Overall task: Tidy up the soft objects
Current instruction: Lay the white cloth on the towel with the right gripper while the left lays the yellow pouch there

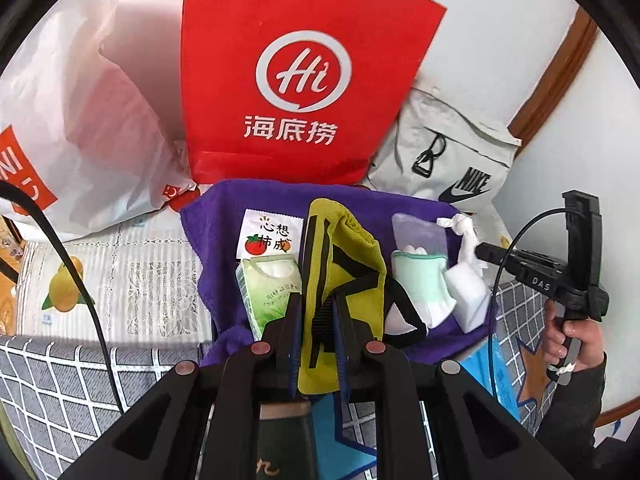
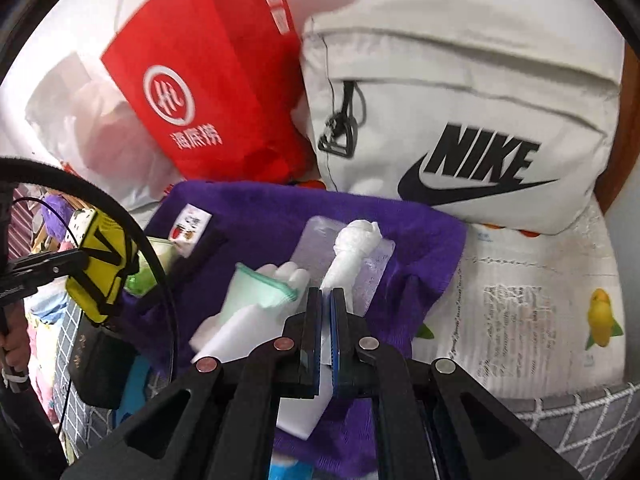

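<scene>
Left hand-held gripper angled down clamping yellow pouch, right hand-held gripper pinching white bag

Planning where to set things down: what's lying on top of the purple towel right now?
On the purple towel: a tomato-print sachet, a green tissue pack, a mint-trimmed pouch, a clear packet. The held yellow pouch covers its middle; whatever lies there is hidden.

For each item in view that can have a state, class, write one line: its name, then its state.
left gripper: shut on the yellow pouch
yellow pouch: held, hanging over the towel
right gripper: shut on the knotted white bag
knotted white bag: tied at the top, held
purple towel: spread flat under the small items
tissue pack: lying on the towel
red bag: standing upright
grey Nike bag: leaning behind the towel
</scene>
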Demonstrator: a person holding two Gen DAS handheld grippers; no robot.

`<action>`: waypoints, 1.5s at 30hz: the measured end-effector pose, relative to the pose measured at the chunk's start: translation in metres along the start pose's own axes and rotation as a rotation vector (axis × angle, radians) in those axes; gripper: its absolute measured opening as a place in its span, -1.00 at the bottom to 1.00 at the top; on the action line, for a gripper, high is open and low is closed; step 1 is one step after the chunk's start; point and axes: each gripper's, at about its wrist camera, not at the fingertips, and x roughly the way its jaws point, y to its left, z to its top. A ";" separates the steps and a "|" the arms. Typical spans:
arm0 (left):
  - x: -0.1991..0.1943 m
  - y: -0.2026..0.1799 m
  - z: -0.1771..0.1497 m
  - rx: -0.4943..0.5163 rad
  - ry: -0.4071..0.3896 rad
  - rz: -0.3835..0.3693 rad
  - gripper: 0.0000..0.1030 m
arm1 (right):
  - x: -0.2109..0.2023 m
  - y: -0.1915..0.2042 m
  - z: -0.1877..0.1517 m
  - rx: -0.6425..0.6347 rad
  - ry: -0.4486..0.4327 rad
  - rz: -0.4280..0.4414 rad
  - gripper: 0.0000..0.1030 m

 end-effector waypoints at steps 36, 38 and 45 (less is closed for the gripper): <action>0.114 -0.018 0.039 -0.091 0.239 -0.001 -0.33 | -0.091 0.024 -0.067 -0.021 -0.069 -0.011 -0.10; 0.110 -0.019 0.038 -0.083 0.269 0.010 0.12 | -0.093 0.027 -0.072 -0.021 -0.066 -0.009 -0.10; 0.052 -0.014 0.028 -0.036 0.170 0.053 0.13 | -0.111 0.040 -0.095 -0.003 -0.070 -0.009 -0.06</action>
